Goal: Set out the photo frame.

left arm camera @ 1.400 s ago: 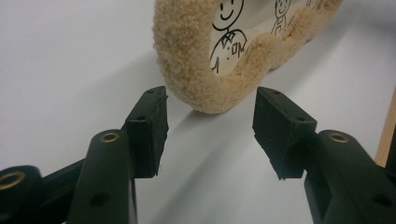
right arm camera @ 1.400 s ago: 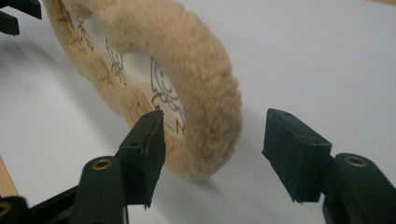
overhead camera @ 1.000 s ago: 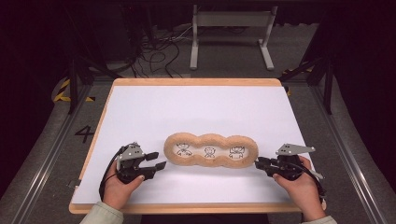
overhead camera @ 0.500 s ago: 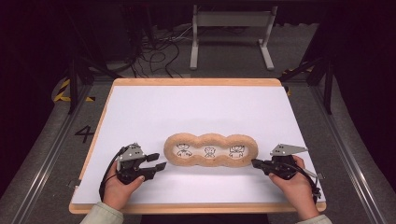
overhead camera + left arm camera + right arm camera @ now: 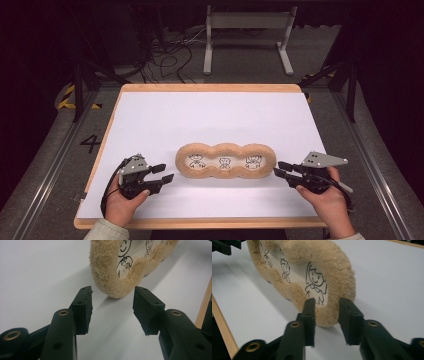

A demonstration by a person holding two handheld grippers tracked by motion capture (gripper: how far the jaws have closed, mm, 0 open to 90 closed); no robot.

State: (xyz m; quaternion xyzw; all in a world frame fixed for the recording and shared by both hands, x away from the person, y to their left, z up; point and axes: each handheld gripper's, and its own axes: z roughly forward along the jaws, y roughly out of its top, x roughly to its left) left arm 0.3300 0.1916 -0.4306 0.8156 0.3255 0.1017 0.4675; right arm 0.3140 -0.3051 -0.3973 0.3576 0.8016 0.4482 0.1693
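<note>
A tan fuzzy three-lobed frame (image 5: 226,161) with a cartoon figure in each opening lies flat on the white table top (image 5: 200,115). My left gripper (image 5: 165,172) rests just left of its left end. In the left gripper view the jaws (image 5: 113,291) stand open and the frame (image 5: 110,277) lies just beyond their tips, untouched. My right gripper (image 5: 277,168) is at the frame's right end. Its jaws (image 5: 327,302) have just been opening. They stand apart with the frame's rounded end (image 5: 332,265) close in front of the gap, and the pads do not press on it.
The table top has a wooden rim (image 5: 210,88). Behind it on the floor are a white metal stand (image 5: 247,20), loose cables (image 5: 170,55) and yellow-black tape (image 5: 67,97). A painted 4 (image 5: 91,143) marks the floor at left.
The right gripper first moved in toward the frame's right end, then lifted a little with its jaws wider apart. The left gripper and the frame have stayed put.
</note>
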